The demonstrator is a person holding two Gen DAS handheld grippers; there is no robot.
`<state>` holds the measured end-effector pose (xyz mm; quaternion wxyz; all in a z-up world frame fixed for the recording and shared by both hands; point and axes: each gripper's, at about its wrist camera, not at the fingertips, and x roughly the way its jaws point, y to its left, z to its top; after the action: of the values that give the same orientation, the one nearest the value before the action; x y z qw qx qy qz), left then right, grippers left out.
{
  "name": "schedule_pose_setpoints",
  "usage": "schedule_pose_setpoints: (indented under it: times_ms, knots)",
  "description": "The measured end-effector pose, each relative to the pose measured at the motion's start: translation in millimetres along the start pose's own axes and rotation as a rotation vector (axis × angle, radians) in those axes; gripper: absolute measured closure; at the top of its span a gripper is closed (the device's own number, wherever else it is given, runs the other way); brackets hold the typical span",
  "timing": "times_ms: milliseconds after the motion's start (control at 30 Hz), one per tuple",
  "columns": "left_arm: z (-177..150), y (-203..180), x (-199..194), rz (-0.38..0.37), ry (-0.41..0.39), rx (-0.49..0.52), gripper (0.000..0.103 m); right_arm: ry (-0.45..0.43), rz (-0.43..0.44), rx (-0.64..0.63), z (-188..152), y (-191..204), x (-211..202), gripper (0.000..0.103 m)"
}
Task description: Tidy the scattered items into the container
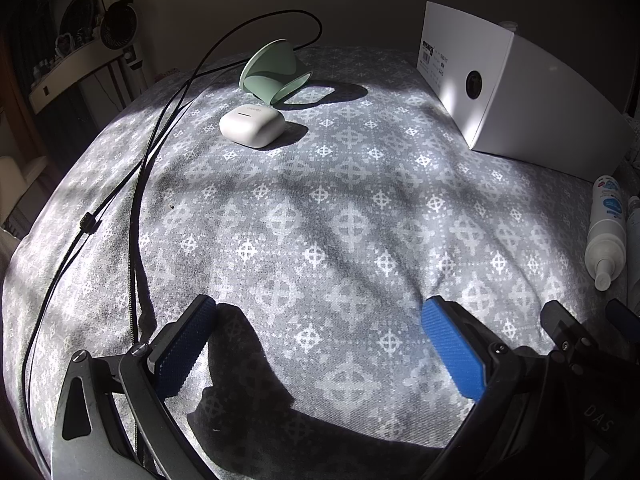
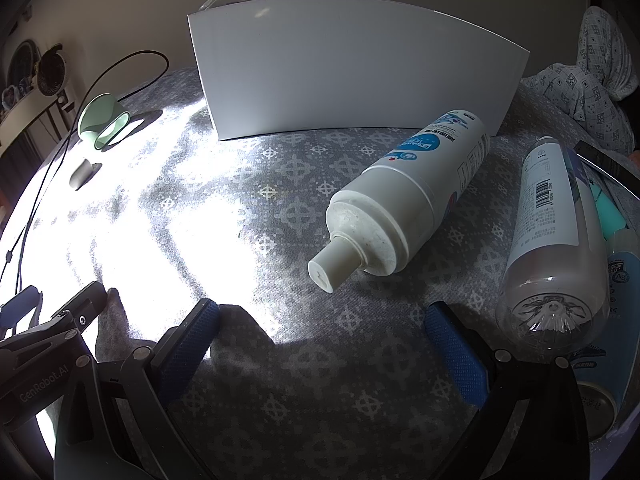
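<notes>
A white earbud case (image 1: pixel 252 125) and a pale green holder (image 1: pixel 276 74) tipped on its side lie far ahead on the patterned grey bedcover. A white box (image 1: pixel 516 92) stands at the back right. My left gripper (image 1: pixel 320 344) is open over bare cover, nothing between its blue pads. In the right wrist view, a white pump bottle (image 2: pixel 404 196) lies on its side ahead of my open right gripper (image 2: pixel 320 344), nozzle towards me. A clear bottle (image 2: pixel 556 232) lies to its right. The white box (image 2: pixel 356 68) stands behind them.
Black cables (image 1: pixel 140 184) run along the left of the bed. A blue-and-white pouch and other items (image 2: pixel 616 280) lie at the far right edge. A shelf with fans (image 1: pixel 100 32) stands beyond the bed at the left. Patterned fabric (image 2: pixel 592 88) is bunched at the back right.
</notes>
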<state>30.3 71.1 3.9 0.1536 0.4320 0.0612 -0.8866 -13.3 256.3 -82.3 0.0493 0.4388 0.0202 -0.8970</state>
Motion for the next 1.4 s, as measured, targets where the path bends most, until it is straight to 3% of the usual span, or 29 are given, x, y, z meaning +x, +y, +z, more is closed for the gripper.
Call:
schedule_pose_setpoints:
  times_ms: [1400]
  knots:
    - [-0.1, -5.1, 1.8, 0.013, -0.009, 0.008, 0.000, 0.000, -0.001, -0.001, -1.6, 0.3, 0.0, 0.000]
